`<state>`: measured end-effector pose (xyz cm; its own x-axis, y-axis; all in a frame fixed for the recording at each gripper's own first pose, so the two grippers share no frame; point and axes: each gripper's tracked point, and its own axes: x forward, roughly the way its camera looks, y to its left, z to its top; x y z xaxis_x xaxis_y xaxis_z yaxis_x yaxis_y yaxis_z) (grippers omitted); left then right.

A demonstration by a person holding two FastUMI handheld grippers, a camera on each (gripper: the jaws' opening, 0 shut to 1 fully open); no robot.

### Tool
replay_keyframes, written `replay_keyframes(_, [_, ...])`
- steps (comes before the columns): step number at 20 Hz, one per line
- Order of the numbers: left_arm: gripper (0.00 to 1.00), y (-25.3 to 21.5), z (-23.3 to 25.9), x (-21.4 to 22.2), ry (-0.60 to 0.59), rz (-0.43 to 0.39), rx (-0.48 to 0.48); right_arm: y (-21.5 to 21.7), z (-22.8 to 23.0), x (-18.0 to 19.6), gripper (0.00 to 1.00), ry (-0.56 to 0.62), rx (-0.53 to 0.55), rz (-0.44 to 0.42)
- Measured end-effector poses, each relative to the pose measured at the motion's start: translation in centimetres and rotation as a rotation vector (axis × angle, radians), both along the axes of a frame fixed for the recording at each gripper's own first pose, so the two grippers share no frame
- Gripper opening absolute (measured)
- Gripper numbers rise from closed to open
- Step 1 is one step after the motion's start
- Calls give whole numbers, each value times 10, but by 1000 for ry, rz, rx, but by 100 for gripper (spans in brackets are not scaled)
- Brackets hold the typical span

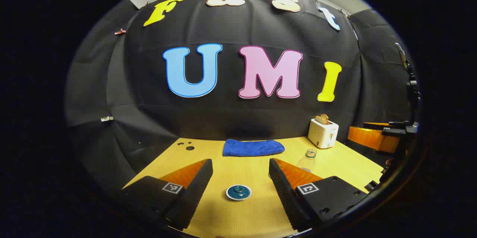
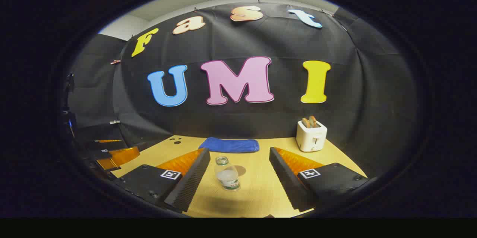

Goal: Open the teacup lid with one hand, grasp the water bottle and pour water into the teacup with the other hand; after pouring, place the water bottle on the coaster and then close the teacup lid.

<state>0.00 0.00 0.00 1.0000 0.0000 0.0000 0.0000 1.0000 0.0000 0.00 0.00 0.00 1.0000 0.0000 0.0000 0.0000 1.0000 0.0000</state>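
The teacup (image 1: 238, 192) stands on the wooden table with its teal lid on; it sits low between the fingers of my left gripper (image 1: 240, 163), which is open and touches nothing. The clear water bottle (image 2: 226, 174) stands upright with no cap, between the fingers of my right gripper (image 2: 239, 152), nearer the left one; that gripper is open too. A round brownish coaster (image 2: 240, 170) lies just behind the bottle. In the left gripper view the bottle (image 1: 308, 157) is partly hidden behind the right finger.
A folded blue cloth (image 1: 253, 147) lies by the back wall, and a white toaster (image 1: 323, 132) with toast stands at the back right. Small dark holes (image 1: 189, 147) mark the table's back left. The other gripper (image 1: 372, 138) is at the far right.
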Motion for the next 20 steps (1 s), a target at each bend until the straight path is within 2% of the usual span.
replay_keyframes(3, [95, 5, -5, 6, 15, 3, 12, 5, 1, 6, 100, -15, -26, 10])
replay_keyframes(10, [95, 21, -46, 34, 88, 36, 5, 31, -26, 26, 100, 25, -47, 90])
replay_keyframes(18, [96, 19, -96, 82, 130, -8, 32, 35, -61, 42, 100, 71, -80, 83])
replay_keyframes(20, [95, 24, -111, 95, 134, 6, 54, 34, -71, 43, 100, 82, -92, 75])
